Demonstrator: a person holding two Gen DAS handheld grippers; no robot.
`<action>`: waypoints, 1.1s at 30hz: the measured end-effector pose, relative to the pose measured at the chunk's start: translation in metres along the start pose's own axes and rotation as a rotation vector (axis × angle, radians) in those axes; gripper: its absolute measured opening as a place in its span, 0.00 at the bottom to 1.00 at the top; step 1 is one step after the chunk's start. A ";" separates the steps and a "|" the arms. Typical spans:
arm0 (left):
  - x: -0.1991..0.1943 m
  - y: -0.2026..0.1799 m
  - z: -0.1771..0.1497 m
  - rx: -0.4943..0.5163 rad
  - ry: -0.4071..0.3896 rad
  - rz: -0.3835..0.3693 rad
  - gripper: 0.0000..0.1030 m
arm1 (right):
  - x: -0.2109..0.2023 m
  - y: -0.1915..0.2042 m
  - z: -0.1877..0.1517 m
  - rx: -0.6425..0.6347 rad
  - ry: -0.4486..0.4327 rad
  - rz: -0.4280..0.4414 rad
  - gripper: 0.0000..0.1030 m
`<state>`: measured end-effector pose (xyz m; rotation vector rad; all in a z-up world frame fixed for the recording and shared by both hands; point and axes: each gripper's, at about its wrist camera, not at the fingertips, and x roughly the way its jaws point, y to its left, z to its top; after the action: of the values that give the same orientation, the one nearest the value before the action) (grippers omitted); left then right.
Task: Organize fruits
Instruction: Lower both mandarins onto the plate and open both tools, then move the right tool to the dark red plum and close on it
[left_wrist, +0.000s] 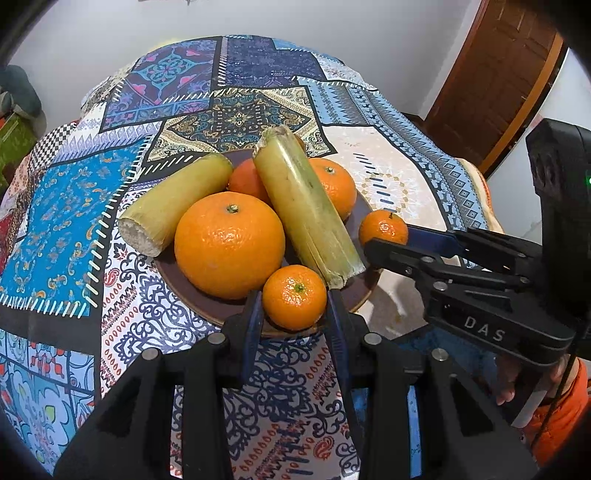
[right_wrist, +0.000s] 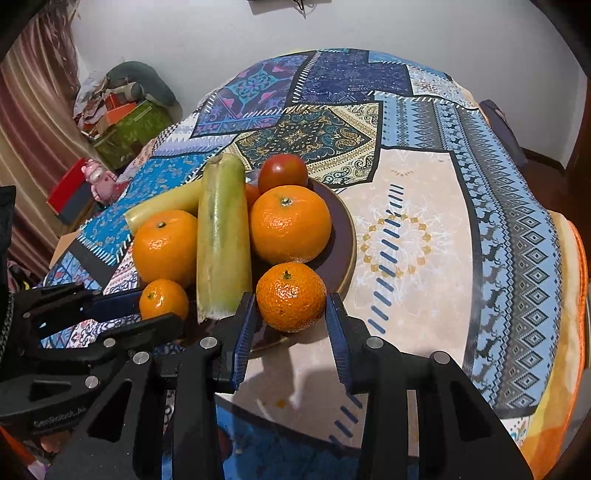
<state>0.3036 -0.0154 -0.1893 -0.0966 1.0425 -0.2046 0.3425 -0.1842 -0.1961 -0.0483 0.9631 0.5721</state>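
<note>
Two small mandarins are sitting at the near rim of the brown plate (left_wrist: 364, 291): I am pinching one mandarin (left_wrist: 294, 297) with the left gripper (left_wrist: 295, 314) and the other mandarin (right_wrist: 291, 296) with the right gripper (right_wrist: 291, 314). Behind them on the plate, sugarcane pieces (left_wrist: 306, 206) are hiding part of the larger oranges (left_wrist: 229, 245), and a tomato (right_wrist: 282, 172) is peeking out at the back.

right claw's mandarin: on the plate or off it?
Cannot tell for sure. In the right wrist view the small mandarin sits between the right claw's pads, over the brown plate's near rim; whether it rests there isn't visible.
</note>
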 end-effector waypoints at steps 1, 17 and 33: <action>0.001 0.001 0.000 -0.003 0.003 -0.003 0.34 | 0.001 0.000 0.000 0.000 0.002 0.001 0.34; 0.004 0.004 -0.001 -0.046 0.014 0.001 0.41 | 0.001 0.001 -0.001 0.003 0.015 0.002 0.35; -0.059 -0.015 -0.017 0.009 -0.088 0.001 0.45 | -0.083 -0.010 -0.027 0.008 -0.098 -0.073 0.38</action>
<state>0.2583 -0.0173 -0.1457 -0.0966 0.9536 -0.2024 0.2906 -0.2363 -0.1489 -0.0475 0.8644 0.4985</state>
